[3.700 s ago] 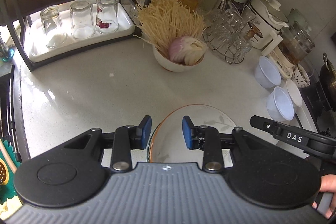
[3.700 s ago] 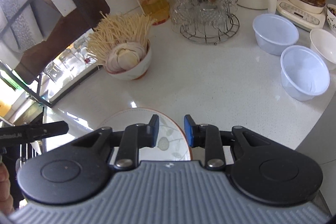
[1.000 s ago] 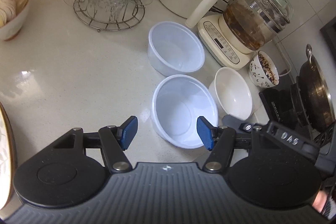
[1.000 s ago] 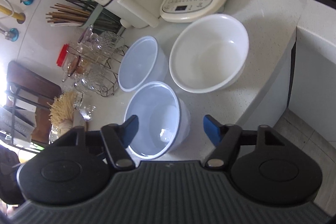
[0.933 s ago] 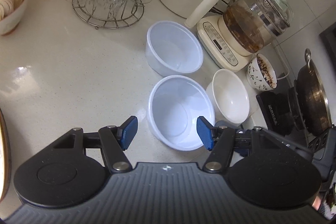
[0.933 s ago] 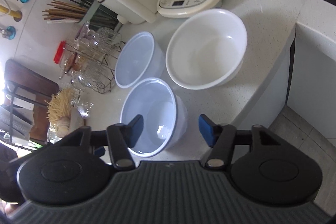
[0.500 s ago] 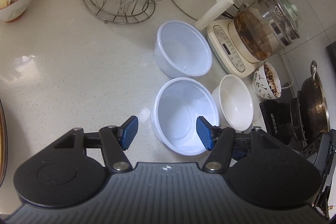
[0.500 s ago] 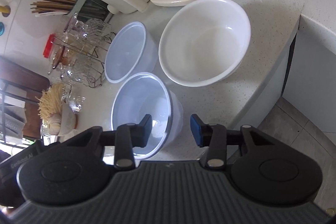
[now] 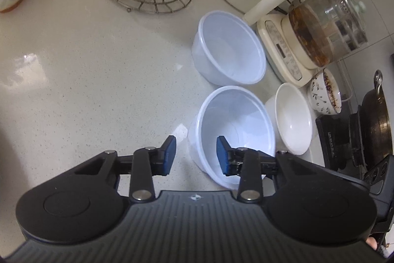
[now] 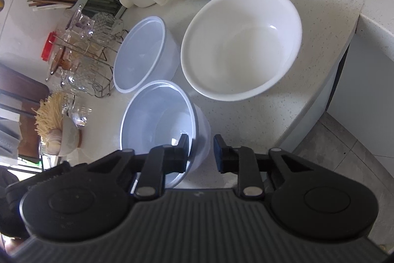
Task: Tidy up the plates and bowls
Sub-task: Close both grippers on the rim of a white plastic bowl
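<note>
Clearly little is sorted yet: the near plastic bowl, the far plastic bowl and the white bowl all sit separately on the counter, right of centre in the left view. Both grippers straddle the near bowl's wall on opposite sides. The left gripper is closing, pads not yet pressing. The right gripper is closing too, narrower, a sliver of gap remaining. Lifting and nesting remain, I judge.
</note>
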